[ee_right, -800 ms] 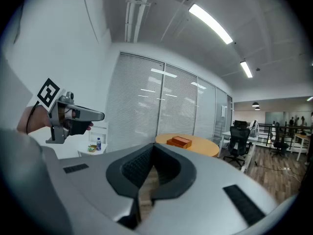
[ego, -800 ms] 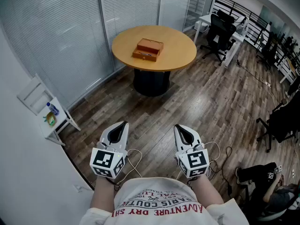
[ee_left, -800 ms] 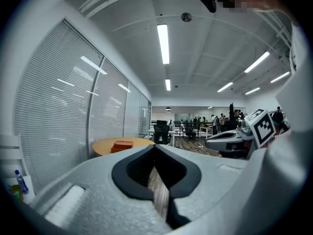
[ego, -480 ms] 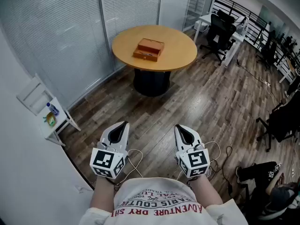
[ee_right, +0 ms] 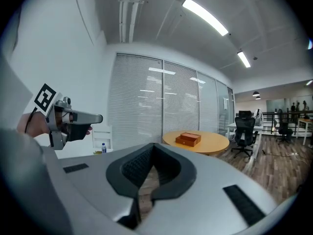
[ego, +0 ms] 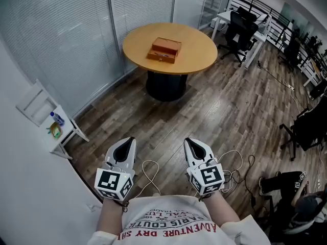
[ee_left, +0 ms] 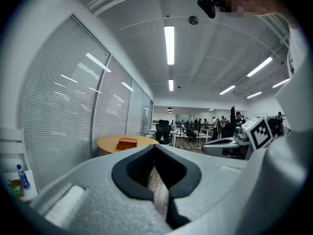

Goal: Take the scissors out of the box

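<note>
A brown wooden box [ego: 164,50] lies shut on a round wooden table [ego: 199,60] across the room; no scissors show. The same box [ee_left: 127,143] [ee_right: 188,139] appears small and far off in both gripper views. My left gripper [ego: 127,142] [ee_left: 154,147] and right gripper [ego: 190,143] [ee_right: 153,146] are held side by side close to my body, pointing toward the table. Both are shut with nothing between the jaws. Each gripper view also catches the other one: the right gripper [ee_left: 225,146] and the left gripper [ee_right: 95,117].
Wooden floor lies between me and the table. A white shelf unit [ego: 51,121] with a bottle stands by the left wall. Black office chairs [ego: 240,32] and desks are at the far right. Cables [ego: 232,165] lie on the floor. A seated person [ego: 291,198] is at the lower right.
The head view has shifted a little: both grippers now sit lower in the picture and the table slightly higher. Both grippers stay shut.
</note>
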### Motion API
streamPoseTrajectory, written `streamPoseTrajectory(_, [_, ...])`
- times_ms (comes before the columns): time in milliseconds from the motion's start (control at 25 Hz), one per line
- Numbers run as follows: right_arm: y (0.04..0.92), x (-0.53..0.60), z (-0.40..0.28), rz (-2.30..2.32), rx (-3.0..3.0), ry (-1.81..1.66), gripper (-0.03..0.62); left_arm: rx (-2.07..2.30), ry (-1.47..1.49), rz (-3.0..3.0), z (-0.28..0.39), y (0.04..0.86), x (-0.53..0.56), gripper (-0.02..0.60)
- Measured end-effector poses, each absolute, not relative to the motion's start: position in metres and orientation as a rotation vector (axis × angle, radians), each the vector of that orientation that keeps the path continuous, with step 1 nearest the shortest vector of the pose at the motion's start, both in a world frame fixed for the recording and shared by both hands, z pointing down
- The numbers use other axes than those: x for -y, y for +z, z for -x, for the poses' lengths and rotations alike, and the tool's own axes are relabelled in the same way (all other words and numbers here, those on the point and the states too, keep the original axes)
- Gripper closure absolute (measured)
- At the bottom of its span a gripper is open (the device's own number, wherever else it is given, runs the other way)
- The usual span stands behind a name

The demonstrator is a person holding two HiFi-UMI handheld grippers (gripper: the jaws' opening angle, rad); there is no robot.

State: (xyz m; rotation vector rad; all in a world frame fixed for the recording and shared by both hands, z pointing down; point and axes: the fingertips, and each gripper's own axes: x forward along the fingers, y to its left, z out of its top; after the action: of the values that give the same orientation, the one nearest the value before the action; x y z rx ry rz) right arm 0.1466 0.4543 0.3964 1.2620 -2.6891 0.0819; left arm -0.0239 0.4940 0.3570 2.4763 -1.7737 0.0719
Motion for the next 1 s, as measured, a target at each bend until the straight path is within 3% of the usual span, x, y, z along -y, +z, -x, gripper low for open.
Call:
streamPoseTrajectory(520, [0.424,-0.399,-0.101,-1.178,2.709,0.107,0.586,1.793,0.043,-2.388,0.072,0.389,-0.449,0.572])
streamPoseTrajectory(1000, [0.419,-0.189,-0.119,-1.113,2.786,0.128,0.586,1.881,0.050,-2.315,0.062,0.386,-0.255,0.573])
